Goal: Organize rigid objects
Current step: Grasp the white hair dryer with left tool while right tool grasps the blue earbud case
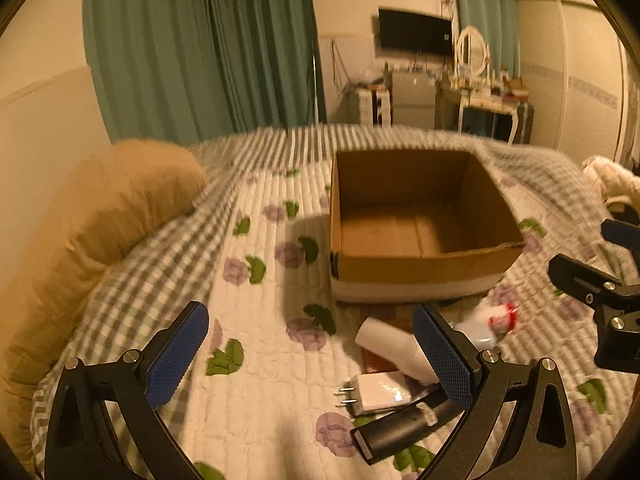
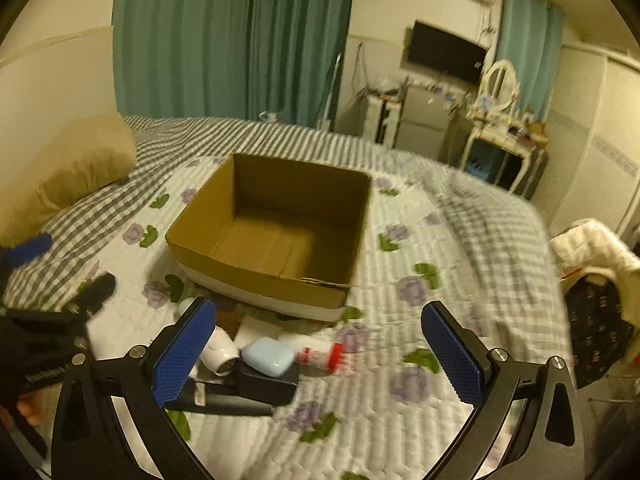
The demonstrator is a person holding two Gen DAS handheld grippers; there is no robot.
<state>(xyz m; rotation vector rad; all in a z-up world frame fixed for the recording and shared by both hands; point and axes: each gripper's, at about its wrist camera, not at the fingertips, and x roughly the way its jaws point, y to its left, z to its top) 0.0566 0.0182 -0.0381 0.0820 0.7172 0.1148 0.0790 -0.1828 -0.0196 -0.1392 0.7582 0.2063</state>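
An open, empty cardboard box (image 1: 424, 268) (image 2: 256, 276) stands on the floral bed quilt. In front of it lies a small pile: a white plug adapter (image 1: 378, 394), a white tube-shaped device (image 1: 394, 346) (image 2: 218, 354), a black device (image 1: 400, 432) (image 2: 256, 390), a light blue case (image 2: 267, 356) and a white bottle with a red cap (image 1: 490, 322) (image 2: 320, 356). My left gripper (image 1: 310, 356) is open above the quilt, left of the pile. My right gripper (image 2: 320, 354) is open above the pile and shows at the right edge of the left wrist view (image 1: 600, 292).
A tan pillow (image 1: 100, 232) (image 2: 80, 164) lies at the left on a checked blanket (image 1: 160, 264). White and dark clothes (image 2: 596, 280) hang at the bed's right edge. Green curtains, a dresser with a mirror (image 2: 500, 136) and a wall TV are behind.
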